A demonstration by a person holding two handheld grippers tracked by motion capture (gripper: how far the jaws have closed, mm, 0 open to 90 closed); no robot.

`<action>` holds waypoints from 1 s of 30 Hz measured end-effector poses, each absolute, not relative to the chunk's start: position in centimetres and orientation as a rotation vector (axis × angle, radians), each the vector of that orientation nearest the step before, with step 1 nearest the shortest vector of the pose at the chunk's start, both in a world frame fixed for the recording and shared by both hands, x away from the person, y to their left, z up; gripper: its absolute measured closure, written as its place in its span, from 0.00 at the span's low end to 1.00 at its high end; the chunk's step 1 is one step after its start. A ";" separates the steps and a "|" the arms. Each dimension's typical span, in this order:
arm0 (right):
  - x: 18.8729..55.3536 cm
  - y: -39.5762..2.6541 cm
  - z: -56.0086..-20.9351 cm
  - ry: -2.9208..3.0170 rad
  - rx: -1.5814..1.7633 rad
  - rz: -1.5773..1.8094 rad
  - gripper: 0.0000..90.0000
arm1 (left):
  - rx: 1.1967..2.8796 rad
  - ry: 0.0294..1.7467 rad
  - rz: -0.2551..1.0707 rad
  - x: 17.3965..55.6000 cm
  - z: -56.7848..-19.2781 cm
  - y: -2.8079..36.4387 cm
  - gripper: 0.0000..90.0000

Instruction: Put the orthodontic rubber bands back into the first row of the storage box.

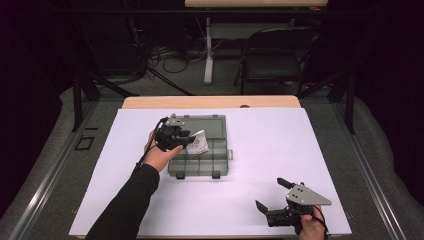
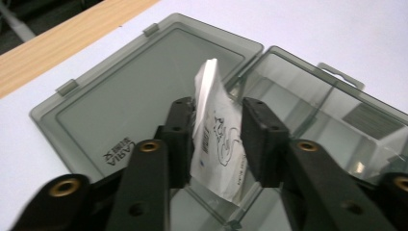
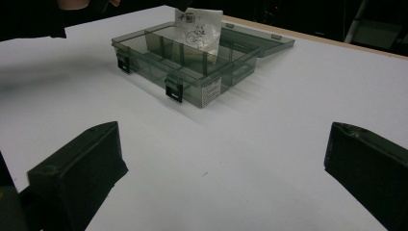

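**Left gripper holds a printed packet over the open organiser box**

A smoky grey plastic organiser box (image 1: 199,159) lies on the white table cover (image 1: 260,150), left of centre in the high view, with its lid (image 1: 202,125) folded flat open on the far side. The base is split into compartments by thin dividers, and two dark latches (image 3: 174,90) sit on its near wall, beside a small white label.

The left gripper (image 1: 176,136), carried in the person's left hand (image 1: 159,154), sits over the left part of the box, where base and lid meet. Its jaws are drawn narrow, with a small white packet (image 2: 216,132) printed with a black line drawing between them. In the left gripper view the packet stands roughly upright, tilted slightly; the left jaw presses its edge, while contact on the right jaw is hard to tell. From the right gripper view the packet (image 3: 199,29) hangs above the far compartments; whether it touches the box cannot be told.

The right gripper (image 1: 270,197) is at the near right of the table, well apart from the box, held in the right hand (image 1: 311,227) at the table's edge. Its jaws are spread wide with nothing between them, just above bare white surface
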State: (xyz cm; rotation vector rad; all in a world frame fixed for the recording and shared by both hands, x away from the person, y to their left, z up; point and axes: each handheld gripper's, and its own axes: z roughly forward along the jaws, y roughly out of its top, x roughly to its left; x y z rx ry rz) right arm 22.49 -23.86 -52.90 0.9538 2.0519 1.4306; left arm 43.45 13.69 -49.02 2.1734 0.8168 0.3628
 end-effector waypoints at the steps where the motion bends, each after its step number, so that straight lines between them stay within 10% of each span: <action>1: 22.5 -23.9 -52.9 2.052 0.951 1.430 0.00 | 2.169 0.828 0.368 43.5 -49.0 13.7 0.64; 30: 22.5 -23.8 -52.9 2.048 0.954 1.430 0.00 | 1.967 1.021 0.386 42.0 -47.8 17.1 0.42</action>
